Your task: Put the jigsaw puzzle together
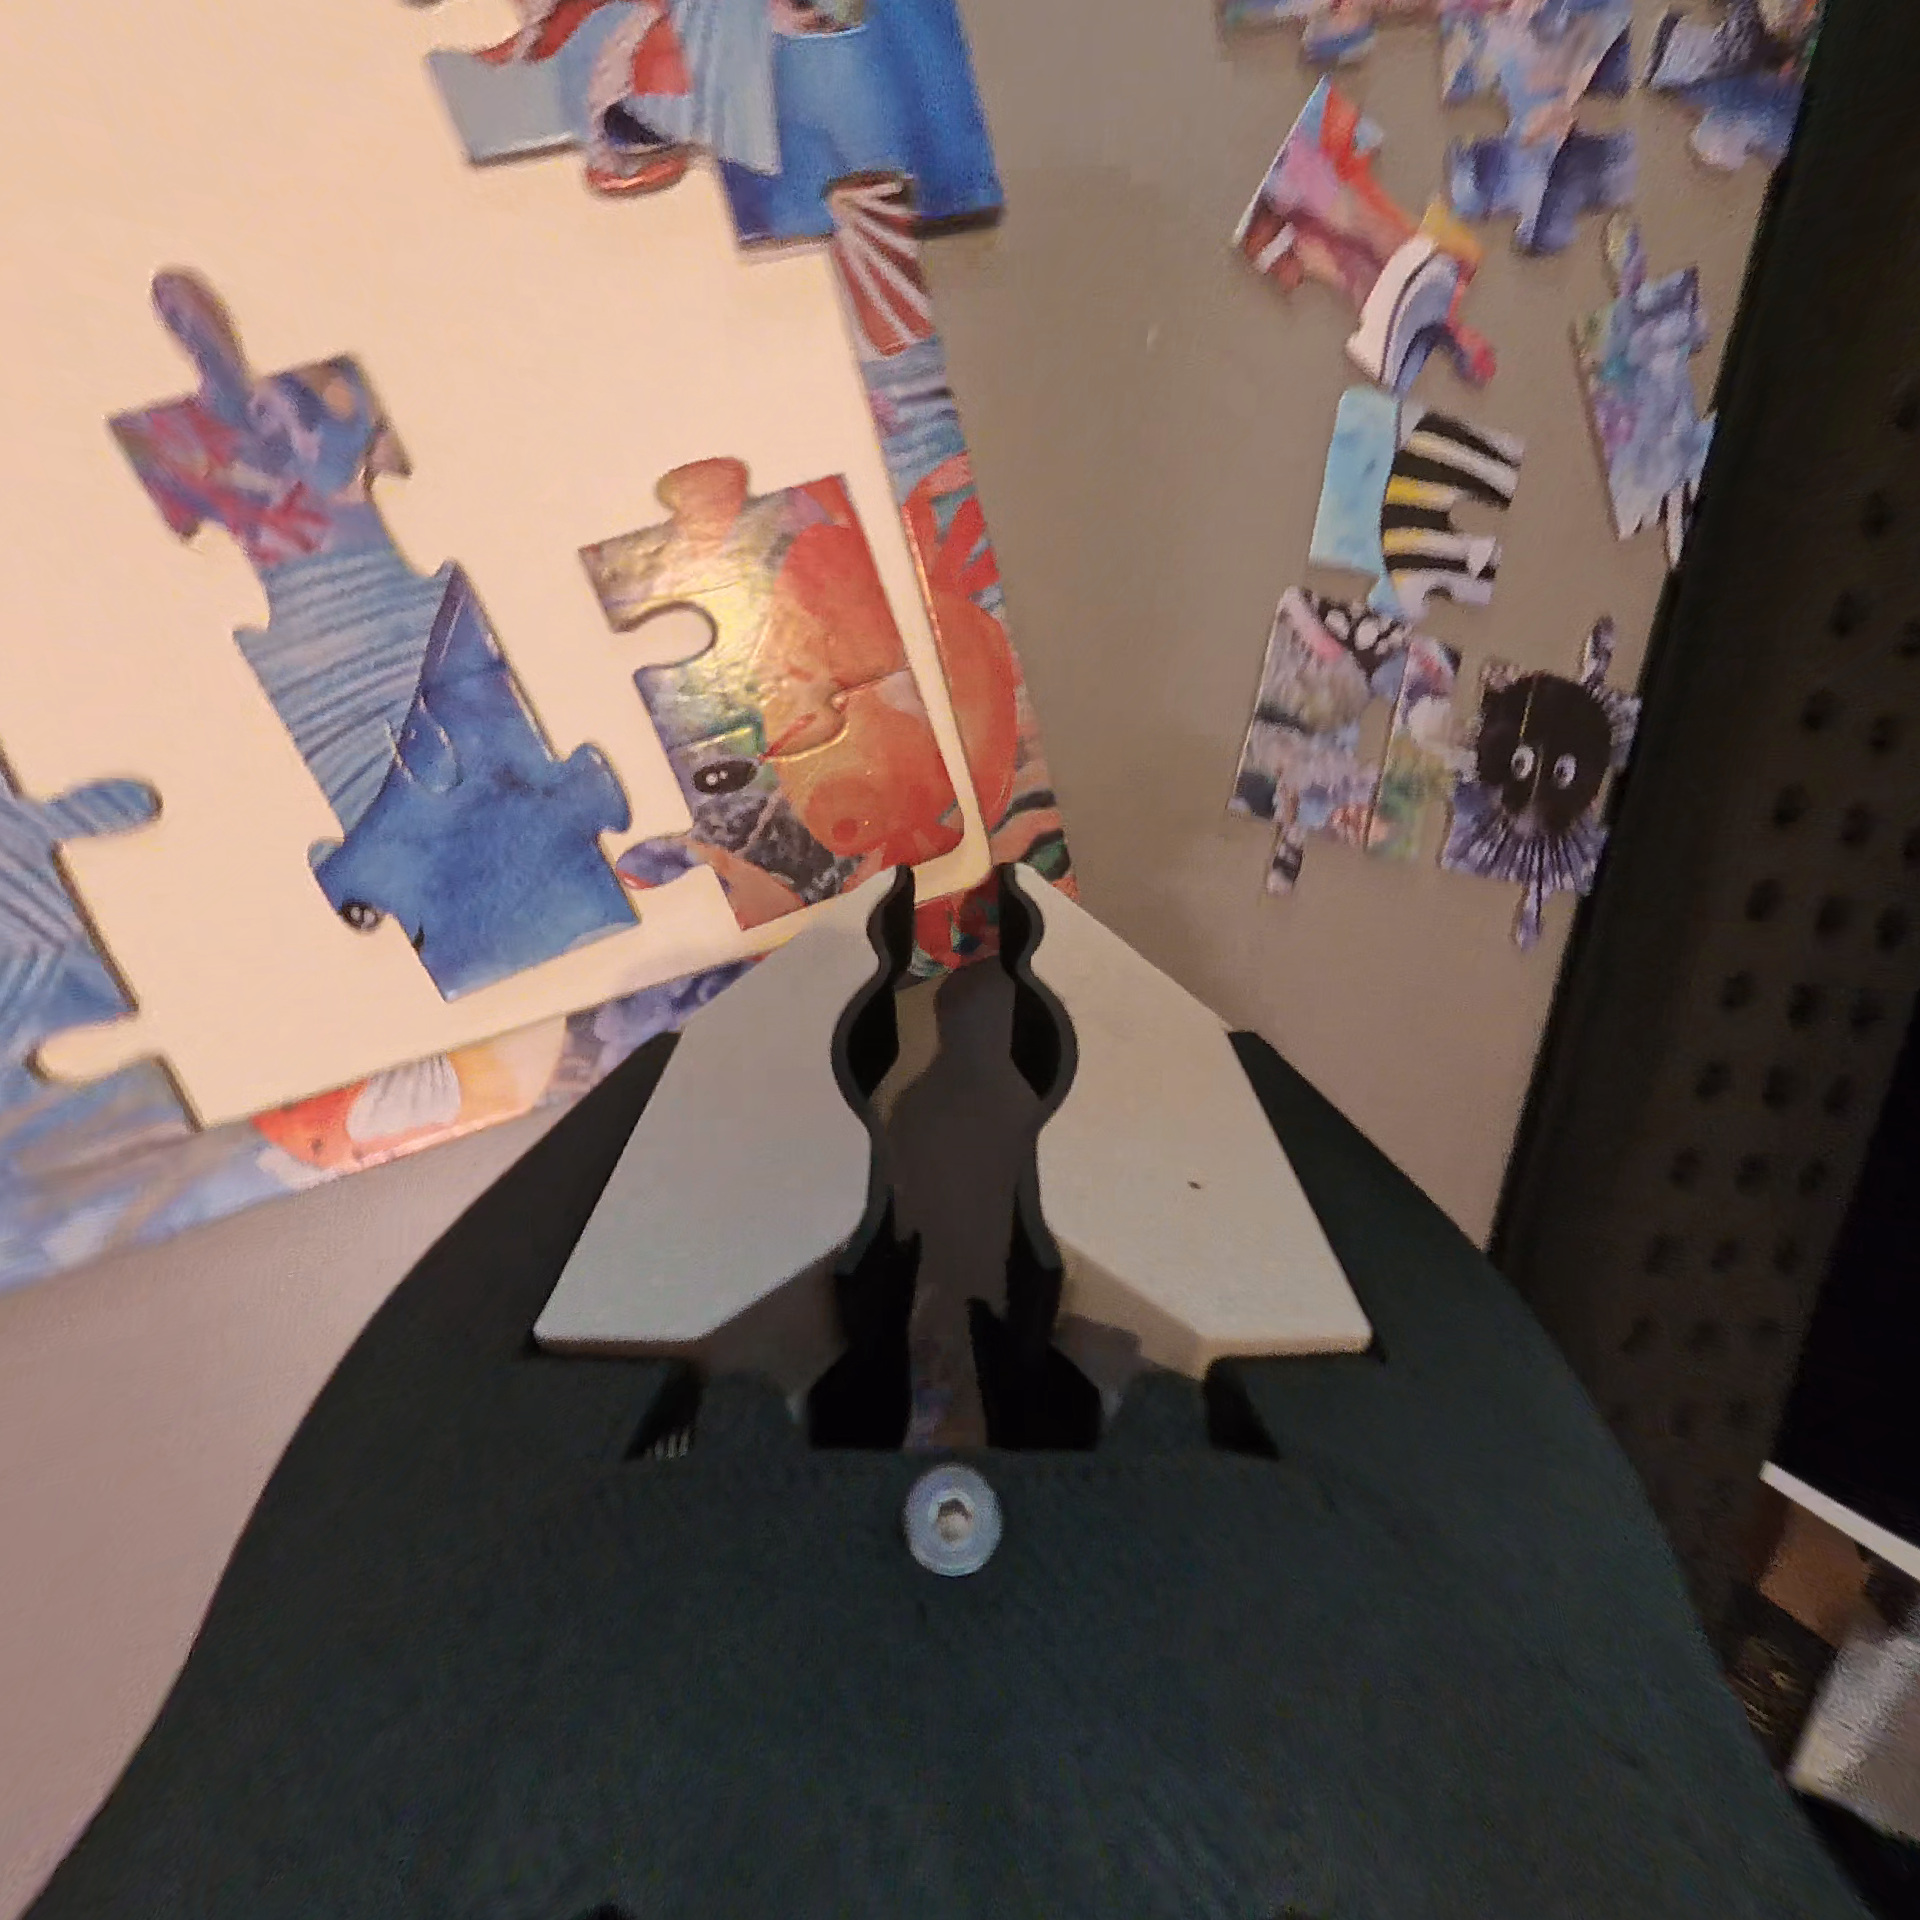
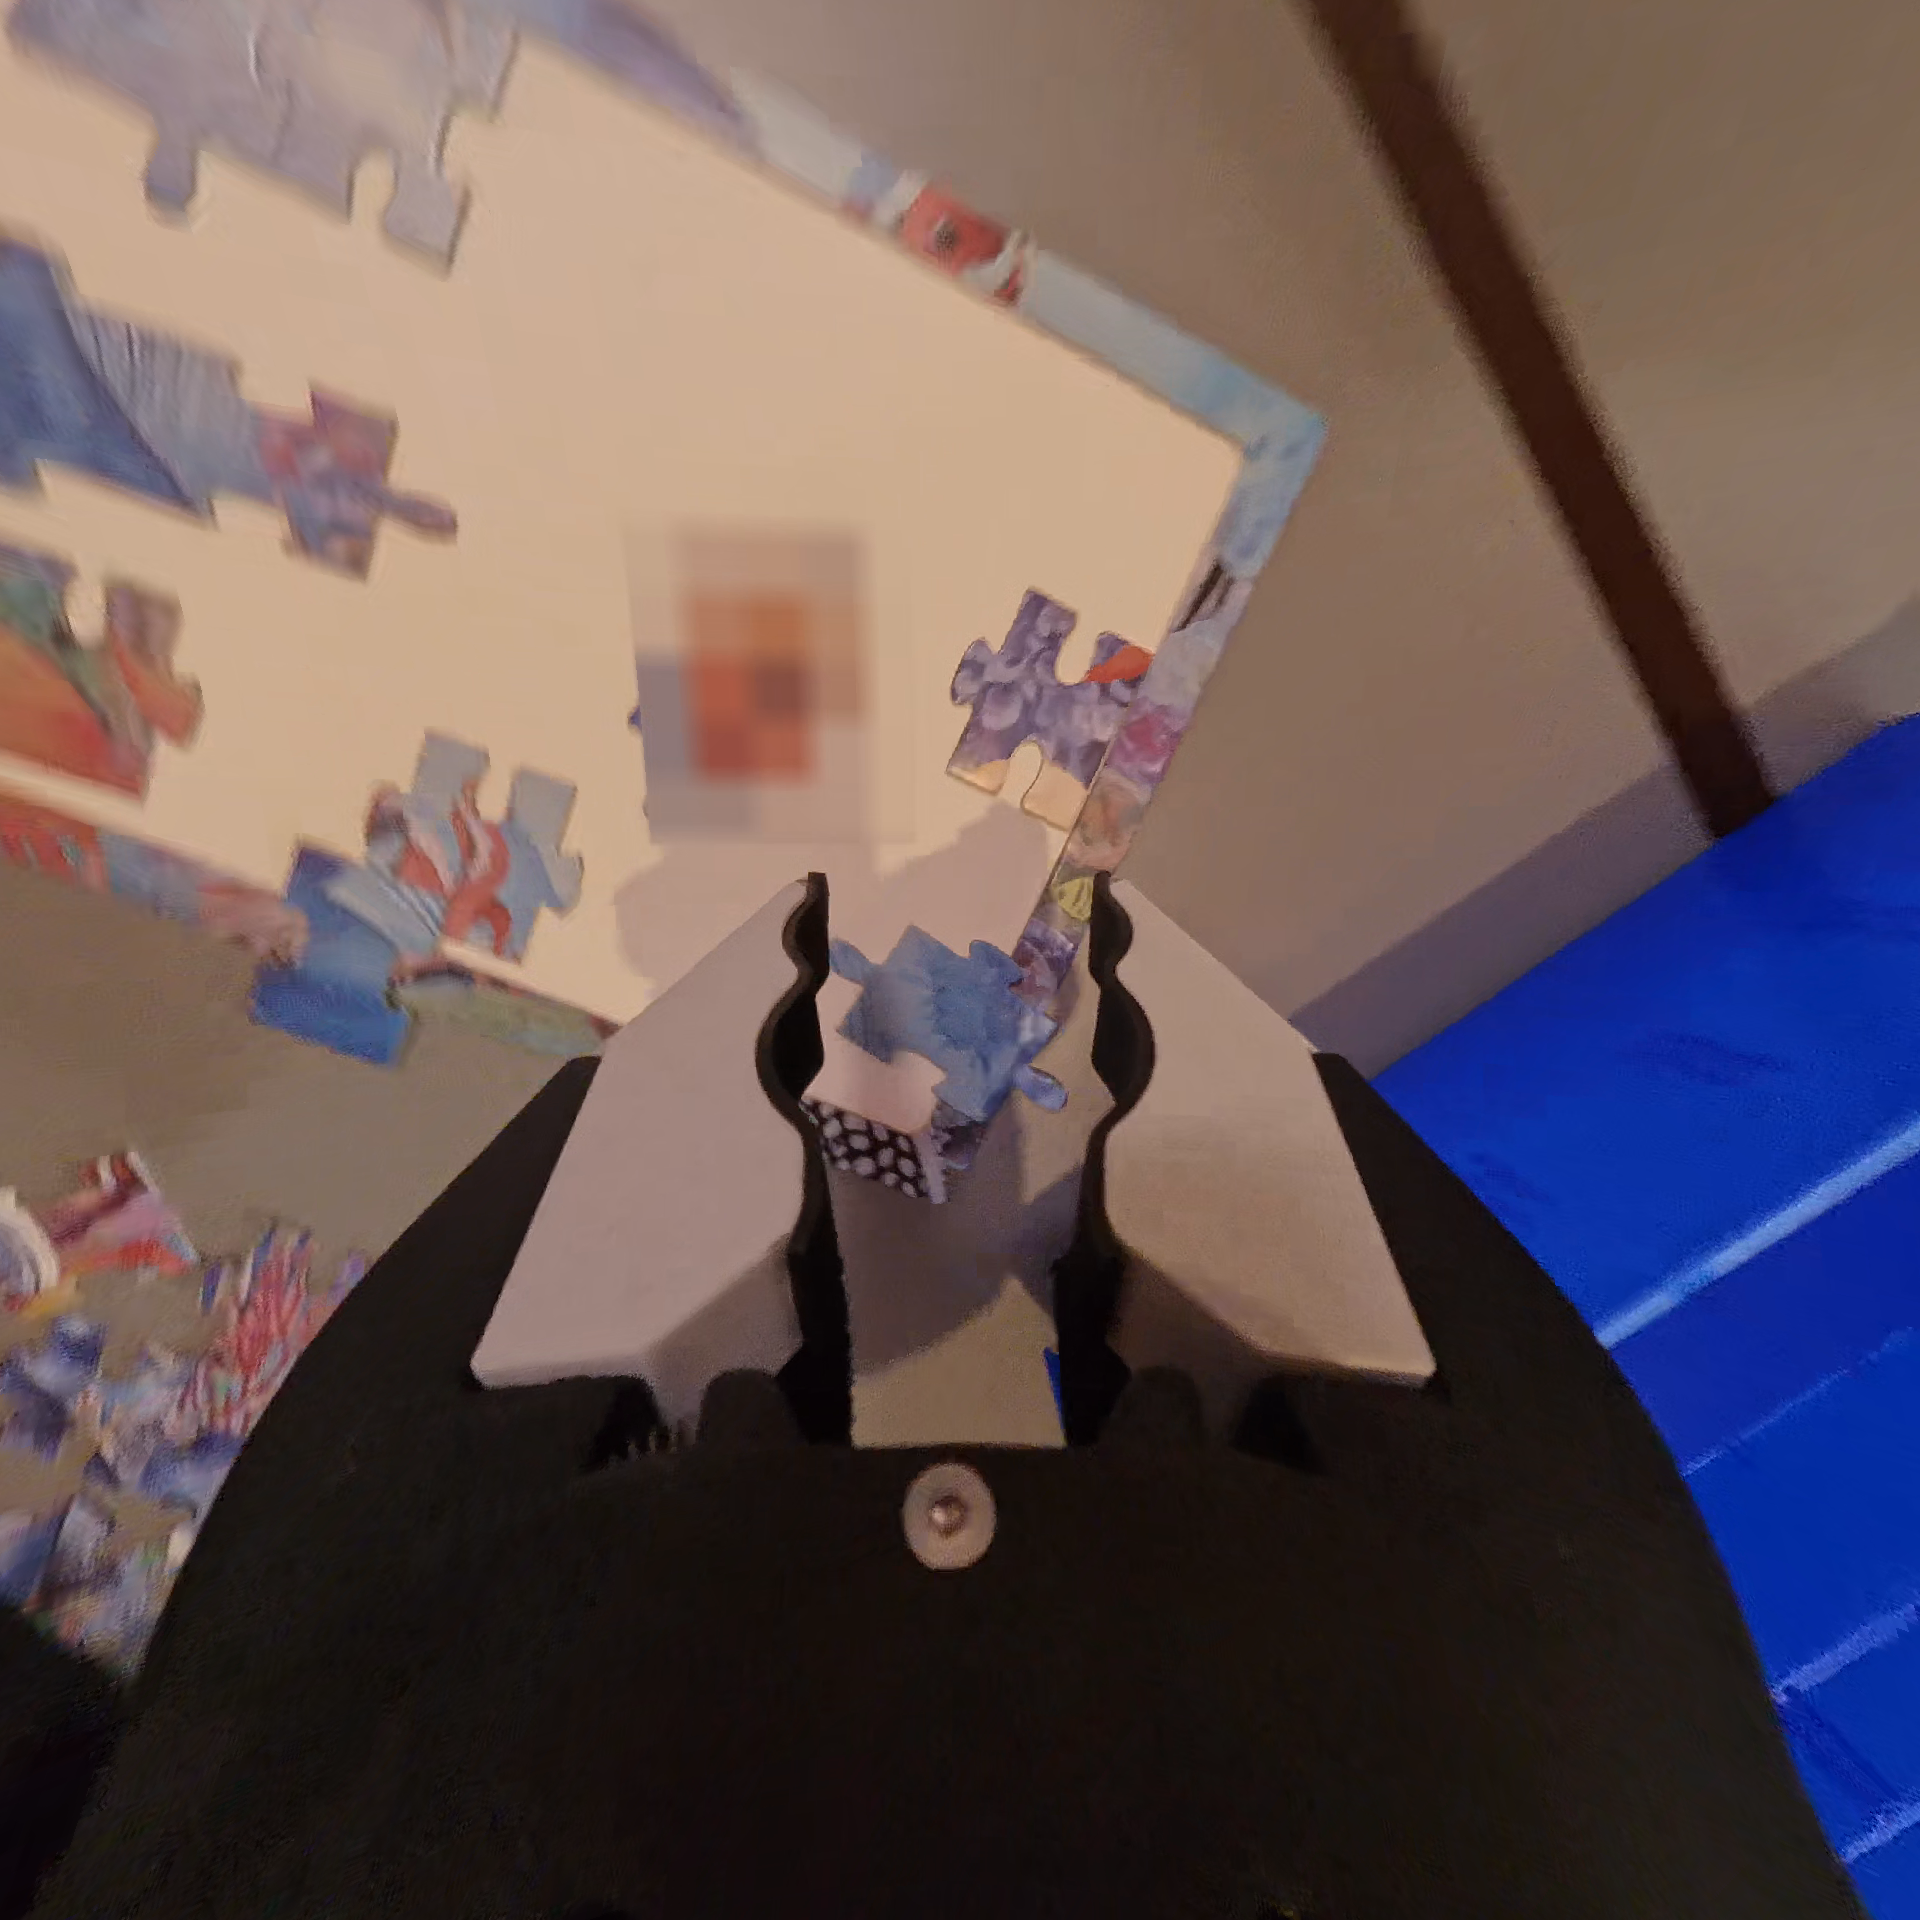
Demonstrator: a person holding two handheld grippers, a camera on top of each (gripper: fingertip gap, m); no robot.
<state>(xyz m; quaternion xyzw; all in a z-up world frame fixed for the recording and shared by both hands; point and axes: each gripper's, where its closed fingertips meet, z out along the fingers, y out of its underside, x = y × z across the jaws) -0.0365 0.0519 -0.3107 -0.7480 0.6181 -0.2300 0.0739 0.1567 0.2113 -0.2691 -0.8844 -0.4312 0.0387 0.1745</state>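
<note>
We have the left hand-held gripper (image 1: 958,883) low at the near right corner of the puzzle tray (image 1: 540,343), fingers drawn almost together with only a thin slot between them, pinching the tray's printed frame edge (image 1: 940,665) right at that corner. Inside the cream tray, an orange fish piece (image 1: 821,686) sits just ahead of the tips, and a blue fish piece (image 1: 447,769) lies to its left. Loose pieces are scattered on the grey table (image 1: 1122,436) to the right, among them a black-and-yellow striped piece (image 1: 1439,499) and a black spiky creature piece (image 1: 1538,769).

Over to the right hand-held gripper (image 2: 956,894): it is spread wide and grips nothing. Between its fingers, down in the tray corner, lies a pale blue piece (image 2: 935,1013), apart from both pads. A purple piece (image 2: 1039,707) rests farther along the frame. A blue cloth-covered surface (image 2: 1683,1039) fills the right side.
</note>
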